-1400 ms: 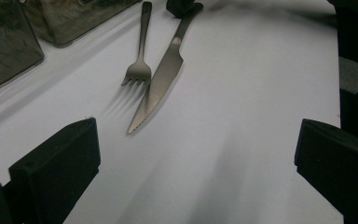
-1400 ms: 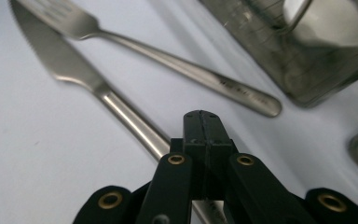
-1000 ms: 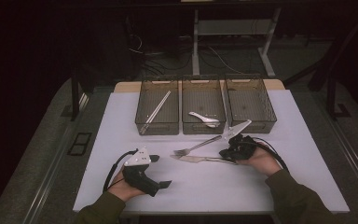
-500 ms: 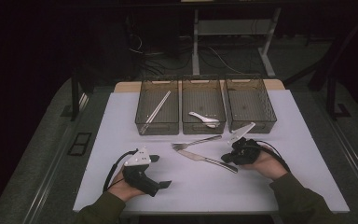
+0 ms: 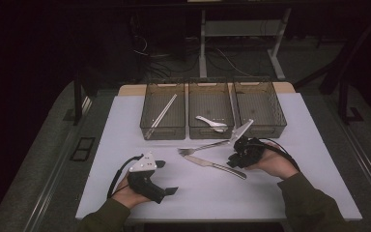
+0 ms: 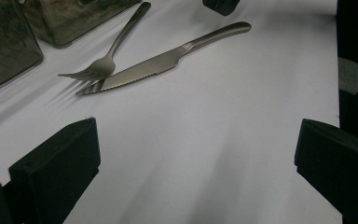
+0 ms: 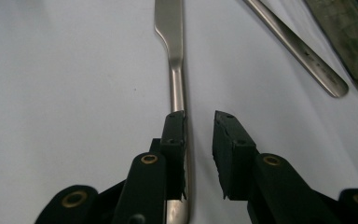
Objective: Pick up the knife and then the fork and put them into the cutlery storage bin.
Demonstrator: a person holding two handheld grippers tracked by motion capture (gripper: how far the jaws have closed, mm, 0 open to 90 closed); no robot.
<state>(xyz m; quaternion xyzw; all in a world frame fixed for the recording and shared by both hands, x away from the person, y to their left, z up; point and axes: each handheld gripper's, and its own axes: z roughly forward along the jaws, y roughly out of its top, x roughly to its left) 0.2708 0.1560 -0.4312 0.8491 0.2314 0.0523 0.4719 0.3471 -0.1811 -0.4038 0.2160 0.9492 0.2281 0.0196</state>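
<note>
Knife [image 7: 176, 70], steel, serrated: flat on the white worktop [image 5: 125, 125], its handle running between the jaws of the right claw [image 7: 199, 122] and lying close along the left-hand jaw in the right gripper view; blade extends ahead of the claw. Right claw: jaws narrowly parted, not pressed on the handle. Fork [image 7: 298, 51]: just beside the knife, ahead and to that claw's right. Left claw [image 6: 191, 154]: jaws spread wide, holding nothing, well apart from the knife, which lies ahead of it.
</note>
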